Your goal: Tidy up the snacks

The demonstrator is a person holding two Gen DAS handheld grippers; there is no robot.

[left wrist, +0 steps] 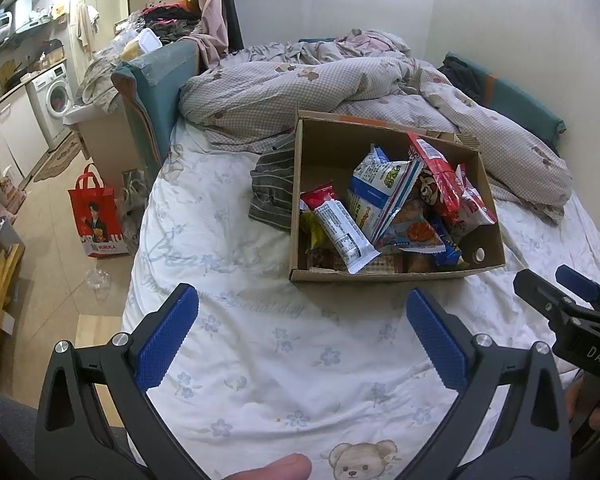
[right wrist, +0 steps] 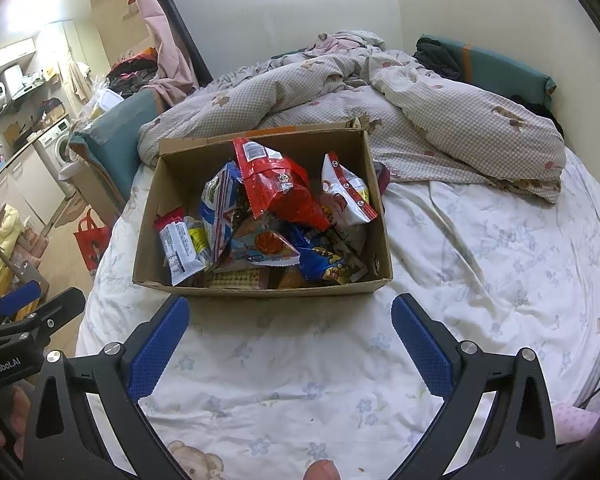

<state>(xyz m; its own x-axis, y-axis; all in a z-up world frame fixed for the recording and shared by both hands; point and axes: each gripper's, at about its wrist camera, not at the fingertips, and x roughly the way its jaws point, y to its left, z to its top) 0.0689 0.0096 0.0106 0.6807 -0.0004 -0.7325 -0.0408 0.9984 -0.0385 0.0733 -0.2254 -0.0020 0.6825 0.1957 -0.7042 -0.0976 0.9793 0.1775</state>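
A: Where are the snacks located?
B: The snack packets are contained in the cardboard box on the bed sheet.
A: Gripper status?
B: The left gripper and right gripper are spread wide; nothing is held.

Brown corrugated cardboard box, matt, rough torn rim. Glossy crinkled red foil snack bag inside; white plastic wrapper slick. White floral cotton bedsheet matt, creased. Left hand-held gripper: matt black plastic, knurled blue rubber pads, shiny metal screws.
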